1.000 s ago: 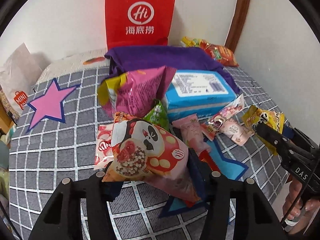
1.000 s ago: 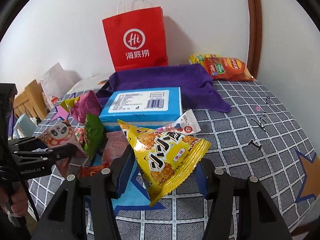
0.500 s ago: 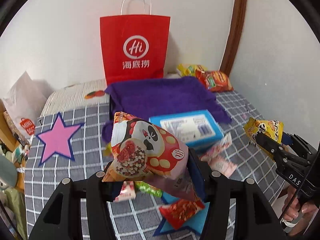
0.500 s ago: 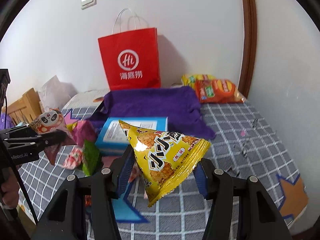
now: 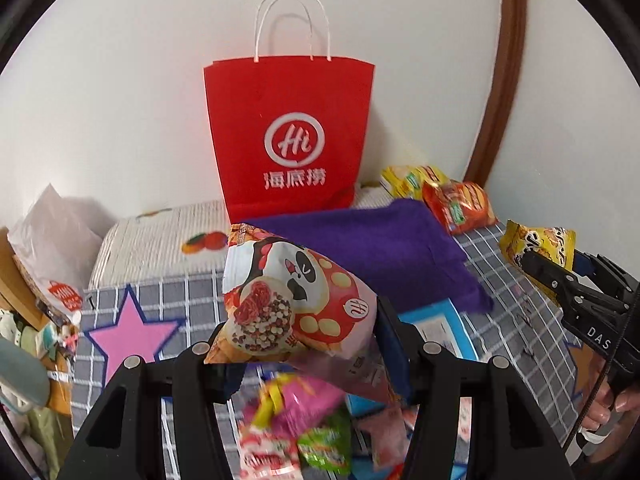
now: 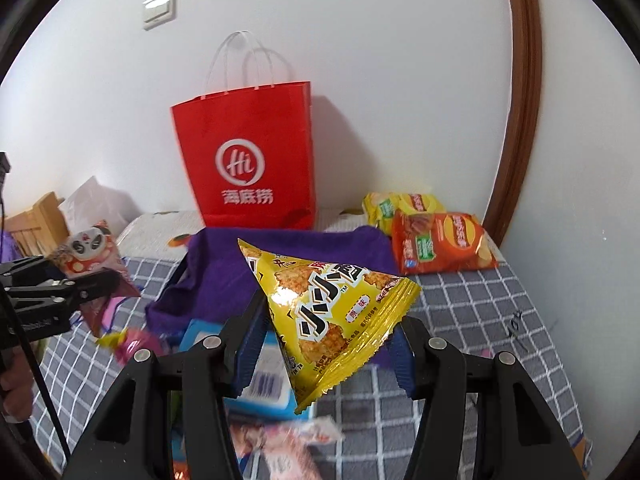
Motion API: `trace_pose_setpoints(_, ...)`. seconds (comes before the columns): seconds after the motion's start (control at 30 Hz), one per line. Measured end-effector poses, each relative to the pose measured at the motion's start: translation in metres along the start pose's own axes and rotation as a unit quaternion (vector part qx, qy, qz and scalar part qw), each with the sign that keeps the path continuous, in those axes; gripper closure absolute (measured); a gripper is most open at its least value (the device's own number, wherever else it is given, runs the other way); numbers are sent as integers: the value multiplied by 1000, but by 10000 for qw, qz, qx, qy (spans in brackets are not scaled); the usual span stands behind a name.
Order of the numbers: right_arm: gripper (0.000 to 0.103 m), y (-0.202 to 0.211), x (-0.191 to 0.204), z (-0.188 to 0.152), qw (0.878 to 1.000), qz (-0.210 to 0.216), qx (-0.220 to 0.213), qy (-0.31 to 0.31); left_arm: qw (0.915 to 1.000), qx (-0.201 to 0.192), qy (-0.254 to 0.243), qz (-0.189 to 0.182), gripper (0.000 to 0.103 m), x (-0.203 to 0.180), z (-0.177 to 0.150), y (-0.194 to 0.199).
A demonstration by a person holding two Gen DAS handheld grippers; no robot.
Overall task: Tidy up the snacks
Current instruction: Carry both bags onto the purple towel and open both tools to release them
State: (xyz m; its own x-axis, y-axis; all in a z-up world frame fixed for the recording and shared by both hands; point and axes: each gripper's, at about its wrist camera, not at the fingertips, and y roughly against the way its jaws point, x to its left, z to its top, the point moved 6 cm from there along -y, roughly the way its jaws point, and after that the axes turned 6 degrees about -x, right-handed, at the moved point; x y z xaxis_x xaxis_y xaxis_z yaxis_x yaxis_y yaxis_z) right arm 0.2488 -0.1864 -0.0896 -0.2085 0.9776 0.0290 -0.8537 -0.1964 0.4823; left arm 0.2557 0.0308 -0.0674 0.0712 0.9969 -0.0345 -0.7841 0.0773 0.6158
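Your left gripper [image 5: 308,344] is clamped on the panda snack bag [image 5: 296,300], held in the air above the checked cover [image 5: 192,292]. Your right gripper [image 6: 326,344] is clamped on the yellow triangular snack bag [image 6: 332,312]. The red paper bag [image 5: 290,140] stands upright against the wall behind the purple cloth [image 5: 372,248]. Below, blurred small packets, perhaps candy [image 5: 296,412].

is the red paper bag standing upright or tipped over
Upright. The red paper bag stands on its base against the white wall behind the purple cloth, handles pointing up. Whether anything is inside cannot be told.
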Motion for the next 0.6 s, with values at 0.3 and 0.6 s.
trace_pose_setpoints(0.3,48,-54,-4,31,9997,104,163,-138,9999,69,46,91,48,2,31,-38)
trace_pose_setpoints(0.6,48,-94,0,62,9998,166,93,-20,9998,154,-65,108,48,-3,53,-67)
